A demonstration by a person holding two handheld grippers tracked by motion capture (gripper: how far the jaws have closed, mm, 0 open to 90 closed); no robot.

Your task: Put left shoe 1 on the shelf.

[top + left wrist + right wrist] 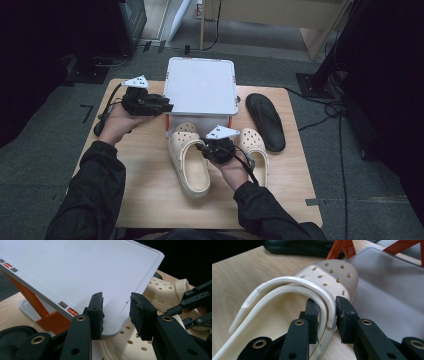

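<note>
Cream foam, perforated across the toe: the left clog [287, 302] is pinched at its side wall and folded-down heel strap between the jaws of the right hand-held gripper [327, 315], which is clenched on it. In the high view this clog [187, 160] lies on the wooden surface [145, 195] with its toe pointing ahead of the hand-held gripper, towards the low shelf of a white rack with orange struts [201, 85]. Its partner, the second cream clog [255, 147], sits just to the right of the right hand-held gripper [216, 147], and a black slipper [265, 120] lies farther right and ahead.

The left hand-held gripper [116, 315] hangs beside the rack's tilted top panel [82, 272], jaws parted and grasping nothing.

Judging by this, the work is at an early stage: one clog is gripped but not yet placed, while the other clog and the slipper remain untouched. No brand, label or writing is legible anywhere.
</note>
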